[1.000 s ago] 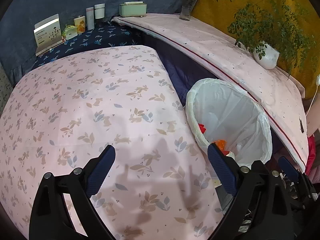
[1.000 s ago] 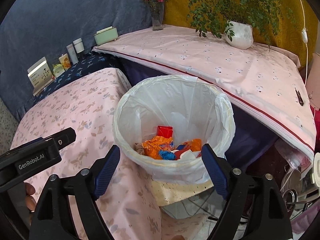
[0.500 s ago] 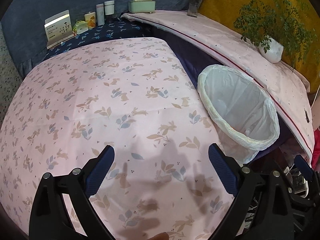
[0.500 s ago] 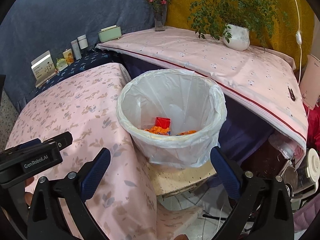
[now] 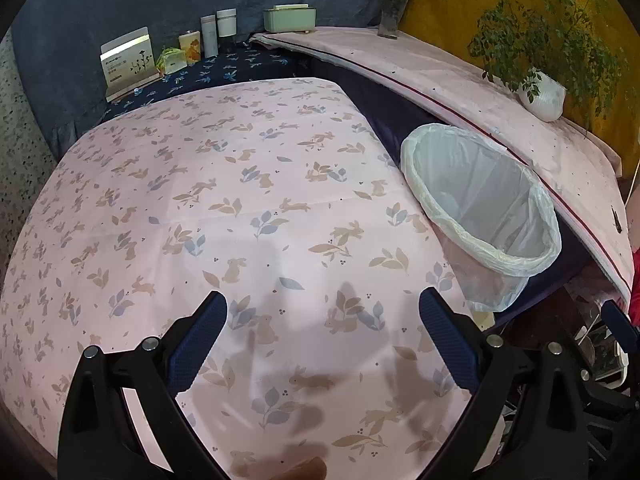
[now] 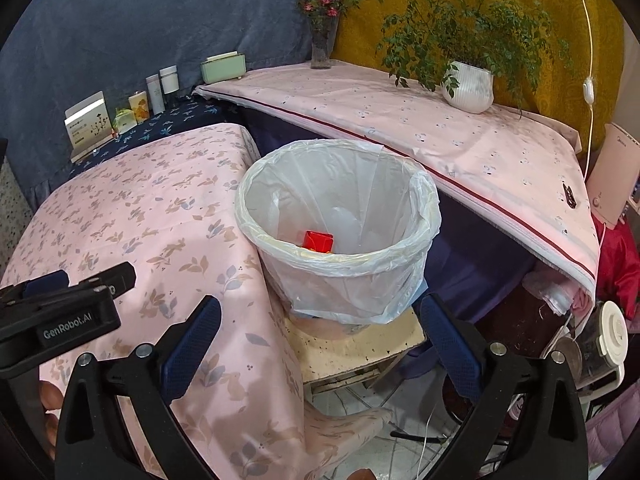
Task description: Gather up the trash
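left wrist view: left gripper (image 5: 322,326) wide open, holds nothing, above pink tablecloth (image 5: 240,208); lined trash bin (image 5: 480,216) just beside table edge | right wrist view: right gripper (image 6: 320,330) wide open, empty; red trash piece (image 6: 318,241) lies inside bin

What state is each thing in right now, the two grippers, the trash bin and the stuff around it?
left gripper: open, holding nothing, above the floral tablecloth.
right gripper: open, holding nothing, facing the bin.
trash bin: upright, uncovered, lined with a white bag.
red wrapper: lying inside the bin.
potted plant: upright on the side table.
flower vase: upright.
green box: lid closed.
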### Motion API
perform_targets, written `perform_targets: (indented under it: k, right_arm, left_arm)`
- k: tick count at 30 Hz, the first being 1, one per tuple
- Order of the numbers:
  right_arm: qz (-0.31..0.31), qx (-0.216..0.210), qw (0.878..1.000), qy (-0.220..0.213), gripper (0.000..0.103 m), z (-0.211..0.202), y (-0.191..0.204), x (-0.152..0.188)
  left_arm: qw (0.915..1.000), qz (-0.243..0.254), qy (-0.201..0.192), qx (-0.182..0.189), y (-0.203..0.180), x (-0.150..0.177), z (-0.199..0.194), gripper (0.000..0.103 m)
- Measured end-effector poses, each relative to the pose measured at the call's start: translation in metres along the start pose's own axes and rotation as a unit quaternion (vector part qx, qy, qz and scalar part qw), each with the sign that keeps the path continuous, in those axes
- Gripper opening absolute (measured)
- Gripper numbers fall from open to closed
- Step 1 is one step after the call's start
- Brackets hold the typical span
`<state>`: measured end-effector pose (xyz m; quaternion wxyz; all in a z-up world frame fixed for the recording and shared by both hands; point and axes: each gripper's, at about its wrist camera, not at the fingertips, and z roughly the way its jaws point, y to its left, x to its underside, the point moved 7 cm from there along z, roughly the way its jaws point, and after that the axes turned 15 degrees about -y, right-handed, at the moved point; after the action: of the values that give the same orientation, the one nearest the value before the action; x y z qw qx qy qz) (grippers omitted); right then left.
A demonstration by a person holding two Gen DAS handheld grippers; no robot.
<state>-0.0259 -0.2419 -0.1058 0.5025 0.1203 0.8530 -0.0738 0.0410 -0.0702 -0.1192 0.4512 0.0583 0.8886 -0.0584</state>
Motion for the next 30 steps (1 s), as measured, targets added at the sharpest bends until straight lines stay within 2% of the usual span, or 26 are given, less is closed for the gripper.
perform_targets:
  k: [10, 30]
  right_arm:
    - [-0.021, 0.005, 1.000, 0.010, 0.096, -0.001, 0.001, 0.008]
    - [-0.021, 0.019, 0.999, 0.022, 0.096, -0.006, 0.001, 0.016]
  left_arm:
    - [0.9999, 0.009, -0.009, -0.003, -0.007, 0.006, -0.011, 0.093]
    - [0.9997, 0.016, -0.009, -0.017, 0.003, 0.012, -0.019, 0.093]
